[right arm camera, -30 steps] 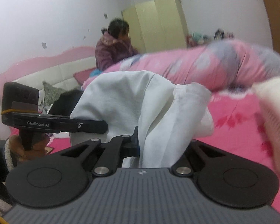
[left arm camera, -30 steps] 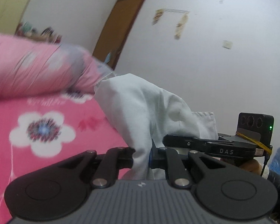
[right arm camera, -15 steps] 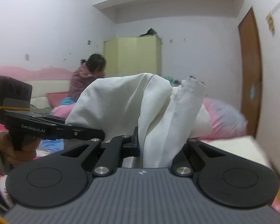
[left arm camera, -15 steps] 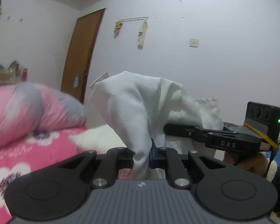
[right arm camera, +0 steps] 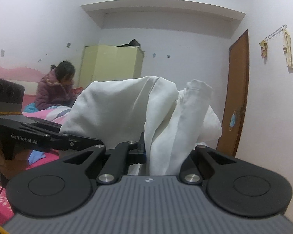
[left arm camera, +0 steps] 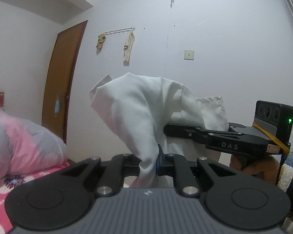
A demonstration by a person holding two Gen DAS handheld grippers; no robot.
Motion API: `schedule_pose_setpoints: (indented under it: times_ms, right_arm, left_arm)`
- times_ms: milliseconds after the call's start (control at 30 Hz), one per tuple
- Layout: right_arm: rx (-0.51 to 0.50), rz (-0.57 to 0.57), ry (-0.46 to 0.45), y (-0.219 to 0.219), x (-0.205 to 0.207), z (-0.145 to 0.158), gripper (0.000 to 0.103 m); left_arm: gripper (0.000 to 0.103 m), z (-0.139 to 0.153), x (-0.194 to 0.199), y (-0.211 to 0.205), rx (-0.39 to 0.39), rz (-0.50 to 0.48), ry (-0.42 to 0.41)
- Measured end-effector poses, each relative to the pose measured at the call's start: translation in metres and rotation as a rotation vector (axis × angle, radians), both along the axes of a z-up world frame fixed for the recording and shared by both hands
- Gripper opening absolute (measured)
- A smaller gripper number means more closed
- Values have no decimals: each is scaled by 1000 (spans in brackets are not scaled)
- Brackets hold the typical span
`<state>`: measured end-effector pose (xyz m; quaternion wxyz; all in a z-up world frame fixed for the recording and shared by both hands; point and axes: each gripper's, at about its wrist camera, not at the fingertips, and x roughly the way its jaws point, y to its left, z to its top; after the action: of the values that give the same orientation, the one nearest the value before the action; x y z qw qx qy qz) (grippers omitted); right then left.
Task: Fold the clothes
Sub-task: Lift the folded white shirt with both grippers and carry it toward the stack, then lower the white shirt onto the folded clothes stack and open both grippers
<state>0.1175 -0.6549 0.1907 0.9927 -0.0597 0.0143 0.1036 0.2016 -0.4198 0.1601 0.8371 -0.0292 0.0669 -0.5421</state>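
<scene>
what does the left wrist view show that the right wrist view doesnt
Only the left wrist view shows the wall switch plate, the big pink pillow and the right gripper from the side. Only the right wrist view shows the yellow wardrobe, a seated person in a purple jacket and the left gripper from the side. Both show the white garment clamped in both grippers, the brown door and the hook rail.

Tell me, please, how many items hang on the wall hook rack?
2: a crumpled yellowish cloth at the rack's left end and a longer one near its right end.
</scene>
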Motion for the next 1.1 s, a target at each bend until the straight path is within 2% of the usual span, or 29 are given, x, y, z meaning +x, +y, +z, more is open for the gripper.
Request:
schedule_pose_setpoints:
  times_ms: [267, 600, 900, 1000, 1067, 1100]
  right_arm:
    - [18, 4, 43, -40, 52, -19, 5]
    - [50, 56, 128, -56, 116, -49, 5]
    - [61, 110, 288, -56, 205, -90, 6]
    - [68, 118, 369, -49, 236, -109, 8]
    - [61, 96, 436, -46, 254, -121, 17]
    - [57, 80, 470, -45, 263, -126, 29]
  left_arm:
    - [13, -26, 56, -33, 19, 1, 64]
    - [14, -56, 113, -41, 39, 52, 122]
    - [16, -107, 191, -48, 118, 153, 230]
    - [28, -130, 213, -45, 157, 176, 297]
    - [38, -145, 229, -44, 190, 187, 373]
    - [40, -152, 236, -43, 201, 190, 414]
